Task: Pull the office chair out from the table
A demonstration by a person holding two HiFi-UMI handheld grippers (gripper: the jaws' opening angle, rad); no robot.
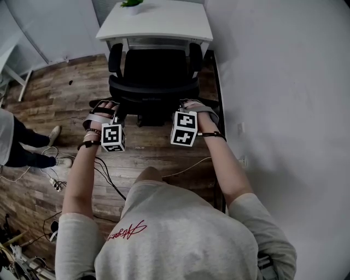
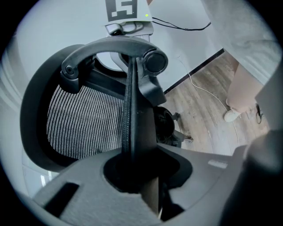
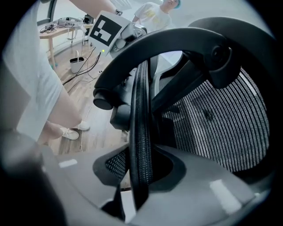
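The only writing in the scene is a red handwritten word (image 1: 127, 231) on the person's light grey T-shirt (image 1: 180, 229); it is too small and slanted to read. The marker cubes (image 1: 112, 138) on the two grippers carry only black-and-white square patterns.

The black office chair with mesh backrest (image 1: 154, 71) stands at the front edge of the white rectangular table (image 1: 164, 22). Its armrests are just beside that edge and its backrest is turned toward the person. The left gripper (image 1: 108, 108) sits on the top rim of the backrest near its left corner. The right gripper (image 1: 190, 106) sits near the right corner.

Only the gripper views show the grip itself. In the left gripper view, the left gripper (image 2: 139, 176) has its jaws narrow and pressed on the black padded rim of the chair (image 2: 84, 128), which runs up between them. The right gripper (image 3: 139, 172) holds the rim of the chair (image 3: 221, 123) in the same way.

Only the head view shows the table, a small green plant (image 1: 131, 3) at its far edge, and legs in dark trousers (image 1: 16, 147) on the brown wooden floor (image 1: 54, 98). Only the right gripper view shows a standing person in a pale T-shirt (image 3: 152, 13) and a wooden desk (image 3: 62, 26) with cables. Only the left gripper view shows a dark skirting board (image 2: 194, 70) along the white wall.
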